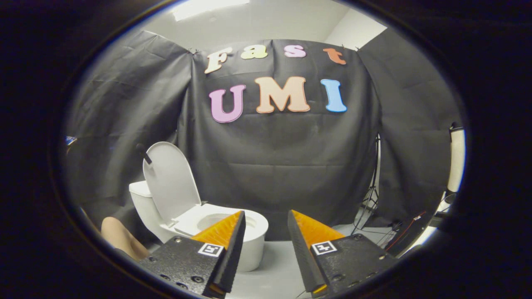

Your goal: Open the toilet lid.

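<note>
I count one toilet [232, 232], and everything sits relative to it. Left of it, part of a person's limb [120, 241] shows low down. One toilet lid [170, 182] stands raised, leaning back over the tank, with a black rod [144, 153] at its top edge. My gripper [266, 218] hangs level, its two fingers spread and empty; the left finger [226, 232] overlaps the bowl. Right of the toilet stands one tripod [372, 195].
</note>
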Demonstrator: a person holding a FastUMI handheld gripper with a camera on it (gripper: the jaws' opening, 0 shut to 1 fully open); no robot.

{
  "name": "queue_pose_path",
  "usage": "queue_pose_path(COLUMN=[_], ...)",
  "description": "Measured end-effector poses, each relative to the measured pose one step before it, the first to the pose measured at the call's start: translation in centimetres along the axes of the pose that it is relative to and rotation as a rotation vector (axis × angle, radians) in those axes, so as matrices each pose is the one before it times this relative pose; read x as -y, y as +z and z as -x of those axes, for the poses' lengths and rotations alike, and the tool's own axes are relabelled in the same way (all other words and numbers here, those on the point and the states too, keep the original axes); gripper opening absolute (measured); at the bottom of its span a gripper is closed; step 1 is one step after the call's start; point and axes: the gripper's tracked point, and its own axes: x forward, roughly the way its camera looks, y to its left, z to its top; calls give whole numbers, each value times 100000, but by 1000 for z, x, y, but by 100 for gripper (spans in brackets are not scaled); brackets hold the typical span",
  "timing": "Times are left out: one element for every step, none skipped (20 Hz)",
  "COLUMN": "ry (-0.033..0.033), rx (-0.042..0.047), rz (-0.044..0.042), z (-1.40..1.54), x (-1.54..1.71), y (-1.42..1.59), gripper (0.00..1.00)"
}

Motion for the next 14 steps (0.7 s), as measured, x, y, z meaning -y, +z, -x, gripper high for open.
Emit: queue_pose_path(ry=[-154,125,195,60,7,-231,103,281,153,-169,-78,146,-68,-438], rx=[-595,-849,-953,-392,-71,-410,-251,-585,-448,-426,-423,-588,-387,-299], rz=[-756,-649,-250,32,180,371,134,-151,-360,-127,-296,-357,-268,127], z=[-24,-111,1332,-75,-28,-31,16,-103,-70,44,-195,-63,70,-86], x=[74,26,-431,-27,54,25,-30,15,28,22,-88,73,107,22], y=[-205,-257,479,-1,6,-56,-60,-62,-9,-158,-52,-81,-55,-87], gripper=[64,65,66,66,66,66,66,66,66,66,66,66,66,66])
